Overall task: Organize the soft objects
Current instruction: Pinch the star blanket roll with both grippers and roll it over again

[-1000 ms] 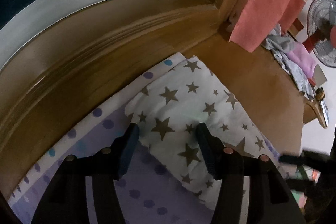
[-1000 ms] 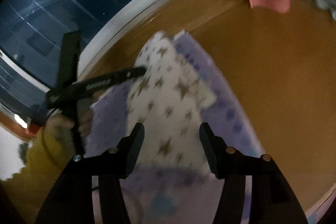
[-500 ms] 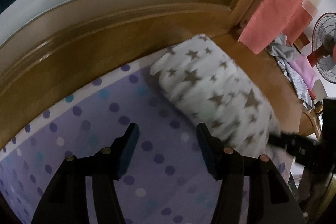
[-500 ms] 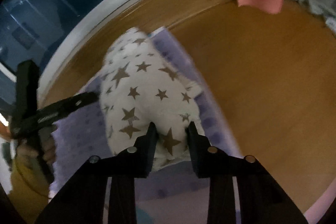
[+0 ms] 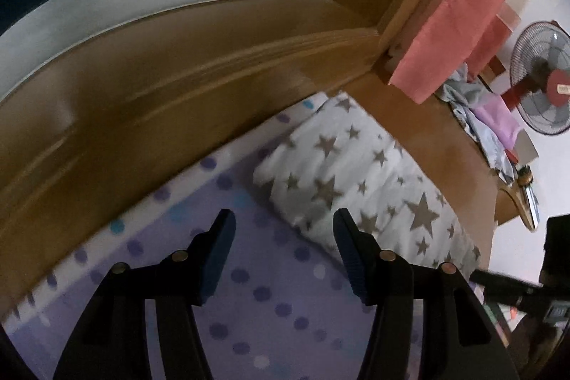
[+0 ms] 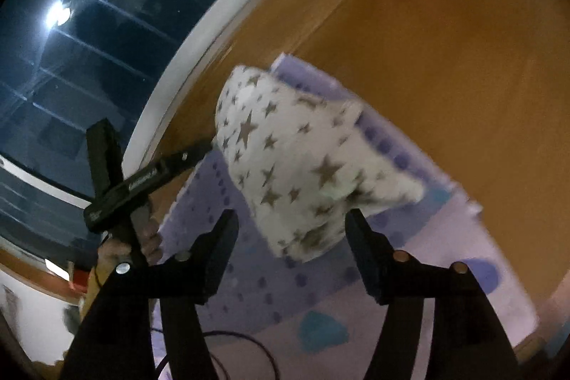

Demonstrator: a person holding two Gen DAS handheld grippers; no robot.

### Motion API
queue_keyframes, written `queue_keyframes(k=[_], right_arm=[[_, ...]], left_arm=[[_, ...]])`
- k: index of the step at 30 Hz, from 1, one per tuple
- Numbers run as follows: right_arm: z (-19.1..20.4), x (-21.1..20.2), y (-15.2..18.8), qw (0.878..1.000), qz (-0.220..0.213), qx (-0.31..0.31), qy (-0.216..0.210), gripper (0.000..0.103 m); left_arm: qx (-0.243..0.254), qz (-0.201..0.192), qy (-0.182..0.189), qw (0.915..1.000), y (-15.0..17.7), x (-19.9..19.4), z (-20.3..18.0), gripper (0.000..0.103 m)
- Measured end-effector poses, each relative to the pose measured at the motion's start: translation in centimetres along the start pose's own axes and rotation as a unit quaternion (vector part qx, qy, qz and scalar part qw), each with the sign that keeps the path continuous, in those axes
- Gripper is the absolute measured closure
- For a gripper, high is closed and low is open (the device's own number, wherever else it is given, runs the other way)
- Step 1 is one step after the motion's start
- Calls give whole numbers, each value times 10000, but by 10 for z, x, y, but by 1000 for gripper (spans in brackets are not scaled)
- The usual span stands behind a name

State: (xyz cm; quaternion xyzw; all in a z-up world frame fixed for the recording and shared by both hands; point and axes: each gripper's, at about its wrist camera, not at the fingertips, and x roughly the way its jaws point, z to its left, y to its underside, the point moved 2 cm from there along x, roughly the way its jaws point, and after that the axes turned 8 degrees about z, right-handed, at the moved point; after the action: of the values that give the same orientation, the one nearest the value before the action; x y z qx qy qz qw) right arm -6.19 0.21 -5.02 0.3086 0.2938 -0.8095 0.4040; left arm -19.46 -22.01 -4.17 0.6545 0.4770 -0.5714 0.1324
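Between grabs: both the left gripper (image 5: 281, 234) and right gripper (image 6: 290, 237) wide open and empty, star pillow (image 5: 359, 180) lying on the dotted mat (image 5: 249, 276), probably needing a fresh pinch next.

Wooden platform (image 5: 445, 145) under a window, purple dotted sheet (image 5: 270, 291) spread on it, star-patterned pillow (image 5: 356, 177) on the sheet, heap of clothes (image 5: 477, 109) well apart

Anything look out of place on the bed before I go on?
The star-print pillow lies slanted across the dotted purple sheet, not square to the wooden frame. A heap of crumpled clothes sits loose by the fan. Both tongs are open and hold nothing.
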Motion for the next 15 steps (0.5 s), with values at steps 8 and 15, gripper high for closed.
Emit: queue_keyframes(k=[8, 15], right_arm=[[-5, 38, -8, 9982, 23, 595, -34, 37], [8, 41, -17, 9992, -131, 273, 260, 33]], left_arm=[[-85, 35, 497, 9987, -13, 35, -4, 45], [-557, -54, 770, 9955, -12, 46, 2, 38]])
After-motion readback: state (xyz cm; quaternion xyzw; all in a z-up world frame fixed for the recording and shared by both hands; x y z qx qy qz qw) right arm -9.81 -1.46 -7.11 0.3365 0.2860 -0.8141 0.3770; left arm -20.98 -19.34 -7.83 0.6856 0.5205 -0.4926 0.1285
